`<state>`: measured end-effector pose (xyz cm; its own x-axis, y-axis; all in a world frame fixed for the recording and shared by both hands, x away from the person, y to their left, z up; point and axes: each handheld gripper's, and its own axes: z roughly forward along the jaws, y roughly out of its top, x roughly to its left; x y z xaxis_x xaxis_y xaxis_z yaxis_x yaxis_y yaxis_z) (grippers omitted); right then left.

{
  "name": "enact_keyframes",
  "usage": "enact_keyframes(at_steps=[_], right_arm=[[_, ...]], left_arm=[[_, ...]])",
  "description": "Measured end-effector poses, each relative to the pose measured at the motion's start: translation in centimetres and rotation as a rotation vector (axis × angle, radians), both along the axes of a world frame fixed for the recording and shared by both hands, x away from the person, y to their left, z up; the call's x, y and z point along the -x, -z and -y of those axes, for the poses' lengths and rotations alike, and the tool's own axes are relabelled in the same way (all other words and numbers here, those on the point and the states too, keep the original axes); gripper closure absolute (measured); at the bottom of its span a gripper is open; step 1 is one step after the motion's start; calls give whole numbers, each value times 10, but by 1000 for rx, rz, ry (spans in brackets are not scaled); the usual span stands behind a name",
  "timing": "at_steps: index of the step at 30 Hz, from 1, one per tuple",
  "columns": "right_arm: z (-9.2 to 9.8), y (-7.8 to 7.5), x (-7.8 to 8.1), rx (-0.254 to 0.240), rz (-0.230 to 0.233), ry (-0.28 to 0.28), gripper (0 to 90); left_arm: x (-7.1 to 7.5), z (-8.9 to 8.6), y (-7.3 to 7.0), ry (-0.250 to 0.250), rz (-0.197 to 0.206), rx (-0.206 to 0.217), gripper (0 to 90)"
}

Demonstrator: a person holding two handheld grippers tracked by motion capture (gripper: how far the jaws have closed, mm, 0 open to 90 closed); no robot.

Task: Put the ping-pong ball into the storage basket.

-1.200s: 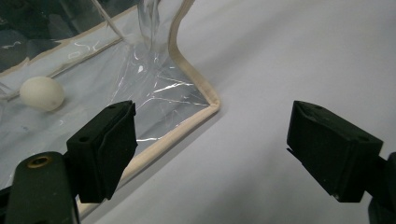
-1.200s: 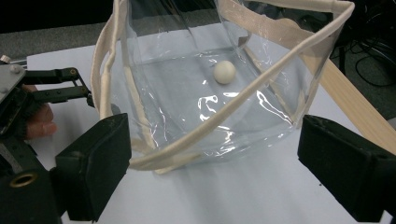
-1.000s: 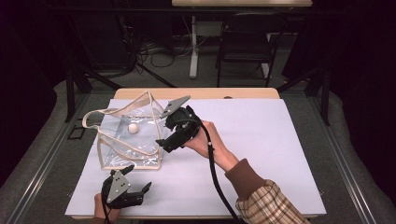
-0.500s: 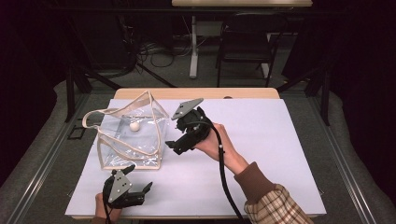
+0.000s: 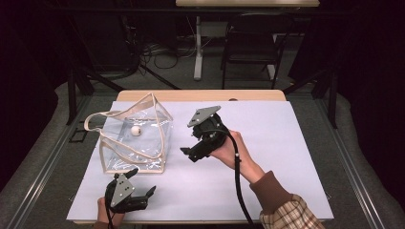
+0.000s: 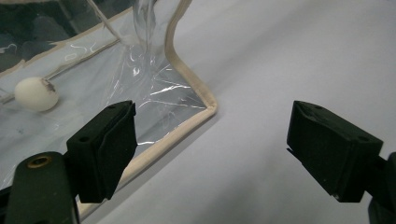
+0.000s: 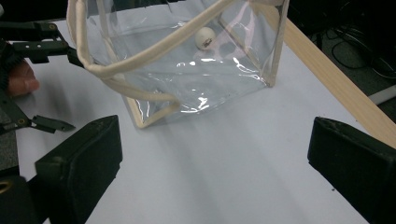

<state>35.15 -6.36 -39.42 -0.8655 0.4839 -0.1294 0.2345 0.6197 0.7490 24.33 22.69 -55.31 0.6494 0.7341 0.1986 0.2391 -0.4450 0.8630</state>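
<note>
The clear bag [image 5: 136,140] stands upright on the bench [image 5: 286,157], its cream-trimmed mouth gaping upward, and the small white ball [image 5: 136,130] lies on the bag's floor, already dropped in by the look of it. The bag sits just ahead of the left hand-held gripper [image 5: 138,183], whose jaws are spread wide and empty near the bag's lower corner, probably placed there to steady it. The right hand-held gripper [image 5: 187,153] hangs beside the bag, a little apart from its side wall; its jaws have just been opening and now stand wide with nothing between them, which suits a release and retreat.
</note>
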Motion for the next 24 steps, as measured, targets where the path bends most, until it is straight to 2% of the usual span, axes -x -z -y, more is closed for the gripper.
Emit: enact_keyframes(at_steps=[16, 24], right_arm=[[30, 12, 10, -3, 7, 35, 28], [47, 23, 14, 3, 13, 63, 28]], left_arm=[[-1, 2, 1, -5, -7, -7, 162], [-1, 1, 2, -1, -5, -7, 162]])
